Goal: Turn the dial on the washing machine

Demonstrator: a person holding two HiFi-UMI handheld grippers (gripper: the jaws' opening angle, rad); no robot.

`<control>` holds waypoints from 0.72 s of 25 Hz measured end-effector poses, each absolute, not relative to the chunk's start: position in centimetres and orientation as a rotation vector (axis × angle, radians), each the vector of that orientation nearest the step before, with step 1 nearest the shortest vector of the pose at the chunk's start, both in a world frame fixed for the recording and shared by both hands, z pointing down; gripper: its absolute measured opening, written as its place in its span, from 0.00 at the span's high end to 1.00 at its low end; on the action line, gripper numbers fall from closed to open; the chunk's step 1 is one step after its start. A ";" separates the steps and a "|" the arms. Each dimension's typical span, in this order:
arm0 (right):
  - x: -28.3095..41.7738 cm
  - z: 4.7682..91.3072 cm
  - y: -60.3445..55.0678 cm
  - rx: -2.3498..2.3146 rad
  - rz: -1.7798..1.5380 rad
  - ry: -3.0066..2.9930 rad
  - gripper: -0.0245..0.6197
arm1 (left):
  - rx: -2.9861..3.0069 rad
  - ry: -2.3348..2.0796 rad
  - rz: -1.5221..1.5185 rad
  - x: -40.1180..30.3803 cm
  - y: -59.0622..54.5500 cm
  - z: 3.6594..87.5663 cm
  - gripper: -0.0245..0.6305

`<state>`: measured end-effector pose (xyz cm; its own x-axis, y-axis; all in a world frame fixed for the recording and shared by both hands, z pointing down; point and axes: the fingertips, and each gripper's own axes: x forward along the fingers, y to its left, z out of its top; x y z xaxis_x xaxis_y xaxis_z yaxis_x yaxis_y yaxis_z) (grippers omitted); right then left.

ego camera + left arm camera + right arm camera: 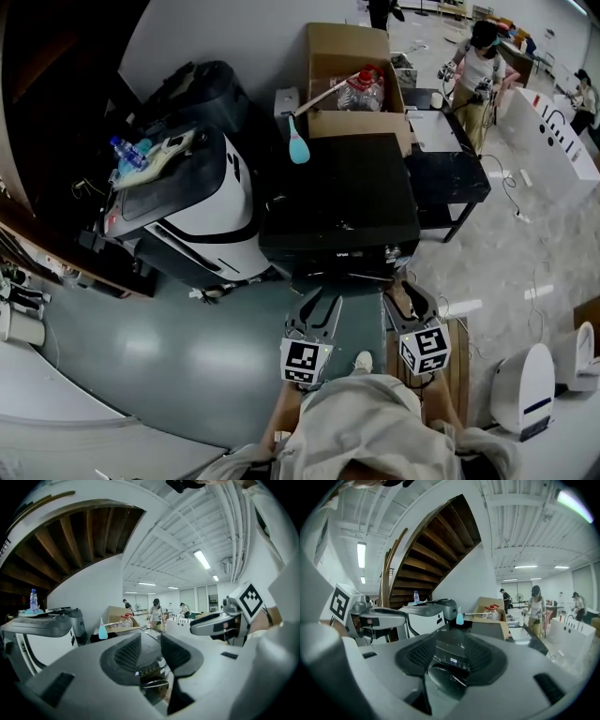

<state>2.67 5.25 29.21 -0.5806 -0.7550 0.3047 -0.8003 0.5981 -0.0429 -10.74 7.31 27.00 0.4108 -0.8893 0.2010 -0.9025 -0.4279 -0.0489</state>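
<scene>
The black washing machine (337,192) stands right in front of me, its front panel (342,251) facing me. Its silver dial (162,661) shows in the left gripper view, to the right of the lit display (452,660). My left gripper (319,298) hangs before the panel with its jaws apart and nothing between them; the panel shows through the gap of this gripper (151,644). My right gripper (410,292) is a short way in front of the panel's right end, shut and empty. Neither gripper touches the machine. The right gripper (450,645) points at the display.
A white and grey machine (202,216) stands to the left with a water bottle (127,152) on top. Behind the washer are a cardboard box (352,84) of plastic bottles and a teal bottle (298,141). A black table (450,173) and people (478,66) are at the right.
</scene>
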 end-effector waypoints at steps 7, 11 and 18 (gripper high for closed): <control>5.1 29.8 1.8 1.243 0.272 -2.587 0.67 | 2.560 -1.685 0.320 -8.4 4.0 26.9 0.75; 6.2 30.3 0.7 1.222 0.298 -2.589 0.67 | 2.543 -1.688 0.356 -7.3 3.4 27.1 0.75; 7.0 31.2 0.1 1.231 0.342 -2.599 0.67 | 2.539 -1.678 0.397 -6.5 2.8 27.5 0.75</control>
<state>7.05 0.12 31.15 -0.6143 -0.7225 0.3172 -0.7800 0.6168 -0.1057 -6.51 2.77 27.53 0.3698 -0.8939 0.2533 -0.9126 -0.4007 -0.0816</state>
